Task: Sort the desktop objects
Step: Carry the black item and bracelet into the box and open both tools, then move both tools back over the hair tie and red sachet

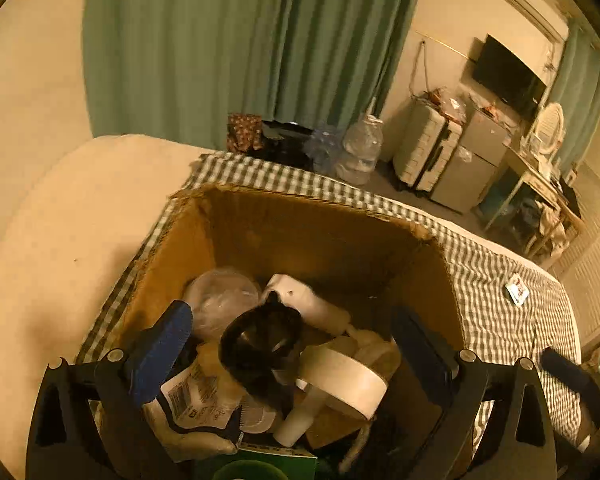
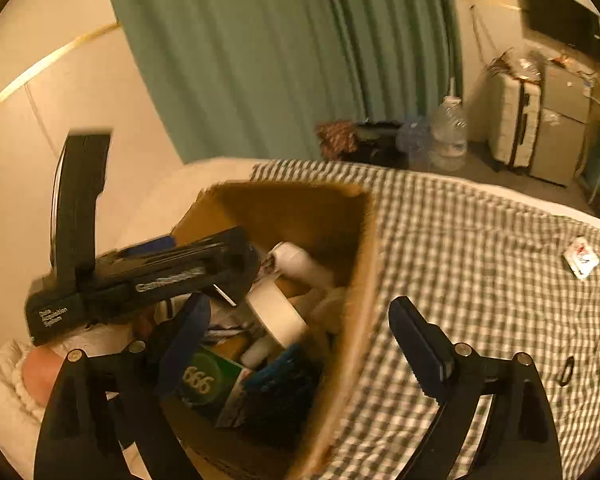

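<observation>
Hovering over cardboard box [image 1: 284,216]; both grippers [image 1: 292,344] [image 2: 300,332] agape

Green curtain [image 1: 236,48] on cream wall; suitcase [image 1: 424,152] beside grey cabinet [image 1: 476,164], dim warm light

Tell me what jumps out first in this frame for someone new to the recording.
The open cardboard box on the checked cloth, crammed with clutter: a white tape roll and a black ring-shaped object. The left tool hovers open above it. A small white packet lies alone on the cloth, right.
</observation>
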Motion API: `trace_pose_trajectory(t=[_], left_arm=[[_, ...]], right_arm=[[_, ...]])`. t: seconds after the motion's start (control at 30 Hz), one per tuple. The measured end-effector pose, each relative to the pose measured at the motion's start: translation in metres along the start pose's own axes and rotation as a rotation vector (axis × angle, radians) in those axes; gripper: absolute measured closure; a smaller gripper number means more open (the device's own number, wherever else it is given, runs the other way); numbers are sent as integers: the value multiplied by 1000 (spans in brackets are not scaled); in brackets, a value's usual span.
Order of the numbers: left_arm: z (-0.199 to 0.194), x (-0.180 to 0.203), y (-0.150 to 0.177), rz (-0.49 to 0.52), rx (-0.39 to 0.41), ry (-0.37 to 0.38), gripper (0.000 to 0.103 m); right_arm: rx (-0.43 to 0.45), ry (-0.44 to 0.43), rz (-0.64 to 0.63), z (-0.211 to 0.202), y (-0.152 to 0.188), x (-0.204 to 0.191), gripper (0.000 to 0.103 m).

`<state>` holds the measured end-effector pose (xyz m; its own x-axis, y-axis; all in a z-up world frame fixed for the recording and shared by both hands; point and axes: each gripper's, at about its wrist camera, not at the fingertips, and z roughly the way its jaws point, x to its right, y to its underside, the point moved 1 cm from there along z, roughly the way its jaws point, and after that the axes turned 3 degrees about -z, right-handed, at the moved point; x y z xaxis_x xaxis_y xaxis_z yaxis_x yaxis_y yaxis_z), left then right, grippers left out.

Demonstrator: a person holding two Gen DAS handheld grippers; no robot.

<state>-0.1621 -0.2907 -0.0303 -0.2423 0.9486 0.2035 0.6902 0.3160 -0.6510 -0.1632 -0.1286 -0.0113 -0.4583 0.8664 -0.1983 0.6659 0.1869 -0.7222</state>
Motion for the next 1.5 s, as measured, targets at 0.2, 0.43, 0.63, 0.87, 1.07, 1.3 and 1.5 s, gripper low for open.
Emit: trace_pose_trajectory(t=[0.2, 0.43, 0.63, 0.87, 1.07, 1.3, 1.5], left_arm=[[-29, 3, 21, -7, 26, -60, 1], [-105, 53, 56, 70, 144, 29, 0], [-144, 99, 74, 99, 205, 82, 0], [-153, 145, 98, 160, 278, 98, 0], [-115, 176, 113, 150, 149, 161, 0], [-60, 209, 136, 288, 84, 101, 0], [-8, 219, 154, 330, -20, 74, 0]], right_arm=[[13, 181, 13, -28, 11, 49, 11], [125, 358, 25, -105, 26, 82, 11], [239, 451, -25, -162, 43, 84, 0], [316, 534, -88, -189, 64, 97, 0], [109, 332, 186, -156, 93, 178, 0], [-7, 345, 333, -122, 123, 243, 0], [-77, 352, 333, -84, 130, 264, 1]])
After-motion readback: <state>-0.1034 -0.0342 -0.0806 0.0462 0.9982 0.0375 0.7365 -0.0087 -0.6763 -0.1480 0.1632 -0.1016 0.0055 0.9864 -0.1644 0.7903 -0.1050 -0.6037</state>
